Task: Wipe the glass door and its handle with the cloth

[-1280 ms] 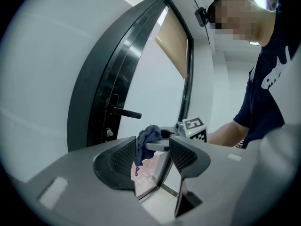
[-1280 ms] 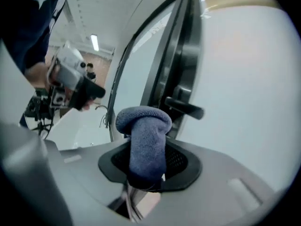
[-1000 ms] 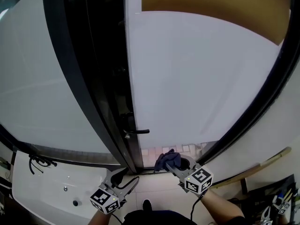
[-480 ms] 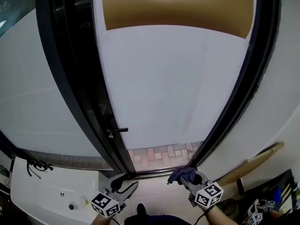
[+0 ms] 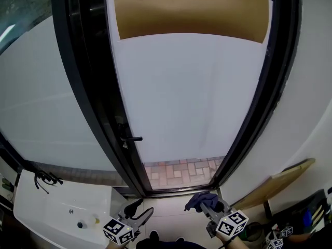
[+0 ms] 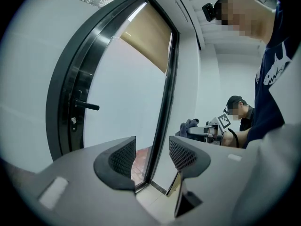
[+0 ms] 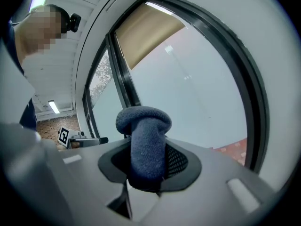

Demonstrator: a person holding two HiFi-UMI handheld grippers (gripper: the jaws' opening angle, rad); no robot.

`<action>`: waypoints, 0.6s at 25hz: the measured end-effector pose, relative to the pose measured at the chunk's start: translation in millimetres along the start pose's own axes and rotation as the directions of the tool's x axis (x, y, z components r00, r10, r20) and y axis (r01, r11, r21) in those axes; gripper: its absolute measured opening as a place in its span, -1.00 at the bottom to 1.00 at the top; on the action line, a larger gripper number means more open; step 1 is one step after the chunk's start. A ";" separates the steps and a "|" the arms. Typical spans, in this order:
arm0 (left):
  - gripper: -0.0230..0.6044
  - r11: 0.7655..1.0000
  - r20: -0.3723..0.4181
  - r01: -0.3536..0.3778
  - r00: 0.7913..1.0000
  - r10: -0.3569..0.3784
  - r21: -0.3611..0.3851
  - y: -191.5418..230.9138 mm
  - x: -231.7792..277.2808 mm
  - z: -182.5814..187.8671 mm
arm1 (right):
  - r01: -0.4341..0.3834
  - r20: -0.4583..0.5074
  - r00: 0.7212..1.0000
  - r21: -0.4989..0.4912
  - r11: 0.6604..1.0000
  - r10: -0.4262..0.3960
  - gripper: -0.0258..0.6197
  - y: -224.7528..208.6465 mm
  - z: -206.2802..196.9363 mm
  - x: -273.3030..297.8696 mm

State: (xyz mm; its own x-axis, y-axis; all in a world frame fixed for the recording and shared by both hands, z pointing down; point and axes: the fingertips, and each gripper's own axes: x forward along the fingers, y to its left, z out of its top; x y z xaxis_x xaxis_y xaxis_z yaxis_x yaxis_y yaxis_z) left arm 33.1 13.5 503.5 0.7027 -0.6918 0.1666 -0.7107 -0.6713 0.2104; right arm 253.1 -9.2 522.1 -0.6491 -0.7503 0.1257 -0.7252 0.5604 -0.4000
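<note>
Cloth [image 7: 143, 140] is pinched in the right claw [image 7: 146, 166], off the glass door [image 5: 192, 97]; left claw [image 6: 153, 155] gapes empty. Little fabric protrudes, so plastic could scrape the glass or handle [image 5: 134, 138].

Both grippers are low at the bottom edge of head view, roughly level and well apart, jaws pointing forward. Left gripper [image 5: 141, 210]: jaws spread, nothing between them, marker cube up toward the camera. Right gripper [image 5: 206, 205]: jaws clamped on a dark blue cloth [image 7: 143, 140], which bulges out past the tips. Its marker cube also faces up.
</note>
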 end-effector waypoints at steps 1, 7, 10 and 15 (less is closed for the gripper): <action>-0.23 1.000 0.004 -0.001 1.000 0.001 0.000 -1.7 -3.8 0.0 | 0.001 0.008 1.000 -0.006 1.000 -0.001 -0.51 4.0 0.8 -3.0; -0.23 1.000 0.014 0.021 1.000 -0.021 0.001 10.5 -23.1 3.2 | 0.026 0.016 1.000 -0.046 0.999 -0.025 -0.51 30.0 3.3 1.2; -0.23 1.000 0.017 0.023 1.000 -0.023 0.007 19.3 -33.7 8.2 | 0.026 0.020 0.999 -0.025 0.999 -0.025 -0.51 43.1 4.7 9.2; -0.23 0.999 0.023 0.044 0.999 -0.044 0.004 26.4 -42.5 6.7 | 0.033 0.042 0.999 -0.029 0.999 -0.032 -0.51 60.0 6.1 15.2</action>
State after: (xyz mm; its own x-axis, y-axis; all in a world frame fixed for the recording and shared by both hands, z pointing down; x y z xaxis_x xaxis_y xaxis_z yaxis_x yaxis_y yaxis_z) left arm -15.8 23.4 495.5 0.7322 -0.6676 0.1352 -0.6795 -0.7021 0.2132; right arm 201.1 10.9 494.5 -0.6158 -0.7815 0.1004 -0.7525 0.5456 -0.3688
